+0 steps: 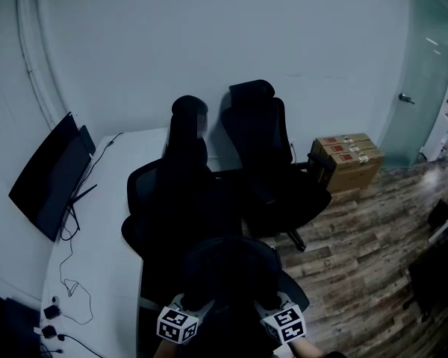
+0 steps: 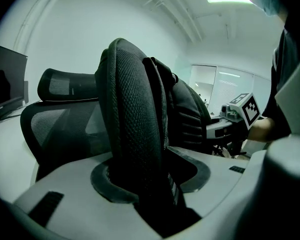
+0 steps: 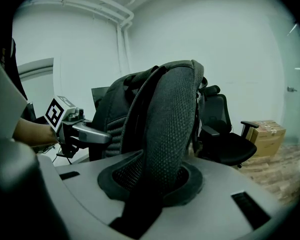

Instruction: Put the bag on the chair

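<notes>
A black backpack point(image 1: 230, 271) hangs low in the head view, just in front of me, and I hold it with both grippers. My left gripper point(image 1: 196, 303) is shut on one padded mesh shoulder strap point(image 2: 135, 119), which fills the gap between its jaws point(image 2: 150, 184). The other padded strap point(image 3: 172, 124) is clamped in my right gripper point(image 1: 266, 303), seen close up in the right gripper view point(image 3: 155, 184). Beyond the bag stand two black office chairs, the nearer chair point(image 1: 145, 192) by the desk and a second chair point(image 1: 272, 162) to its right.
A white desk point(image 1: 104, 237) runs along the left wall, with a dark monitor point(image 1: 48, 174) and loose cables on it. Cardboard boxes point(image 1: 349, 159) sit on the wood floor point(image 1: 358, 245) at the right, near a glass door point(image 1: 425, 88).
</notes>
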`<state>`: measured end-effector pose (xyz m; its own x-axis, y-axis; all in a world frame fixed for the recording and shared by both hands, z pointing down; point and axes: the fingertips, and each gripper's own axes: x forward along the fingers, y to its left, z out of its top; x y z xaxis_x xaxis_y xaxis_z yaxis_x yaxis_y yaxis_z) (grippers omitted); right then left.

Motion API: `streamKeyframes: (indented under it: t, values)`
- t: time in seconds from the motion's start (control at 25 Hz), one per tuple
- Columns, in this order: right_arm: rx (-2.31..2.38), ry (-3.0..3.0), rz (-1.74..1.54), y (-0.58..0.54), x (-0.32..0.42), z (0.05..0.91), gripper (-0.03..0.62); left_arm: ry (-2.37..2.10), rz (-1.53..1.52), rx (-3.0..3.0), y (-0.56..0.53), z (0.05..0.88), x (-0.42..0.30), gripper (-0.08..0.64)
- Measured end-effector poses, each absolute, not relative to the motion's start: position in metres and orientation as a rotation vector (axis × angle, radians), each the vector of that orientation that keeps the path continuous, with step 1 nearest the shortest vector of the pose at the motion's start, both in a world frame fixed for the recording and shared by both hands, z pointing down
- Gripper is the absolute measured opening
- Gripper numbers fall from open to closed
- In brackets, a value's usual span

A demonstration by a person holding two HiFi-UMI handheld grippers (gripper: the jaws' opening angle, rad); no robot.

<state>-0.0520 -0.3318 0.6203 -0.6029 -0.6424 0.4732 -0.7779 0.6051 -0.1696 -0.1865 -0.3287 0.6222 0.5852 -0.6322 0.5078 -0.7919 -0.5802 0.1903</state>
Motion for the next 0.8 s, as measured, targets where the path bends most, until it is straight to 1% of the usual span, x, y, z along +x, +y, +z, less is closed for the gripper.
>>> streamKeyframes:
  t: [0.8]
  values:
    - [1.098, -2.383, 0.657, -0.434, -0.039, 0.743, 0.112, -1.08, 0.68, 2.294, -0.436, 0.738, -0.176, 0.219]
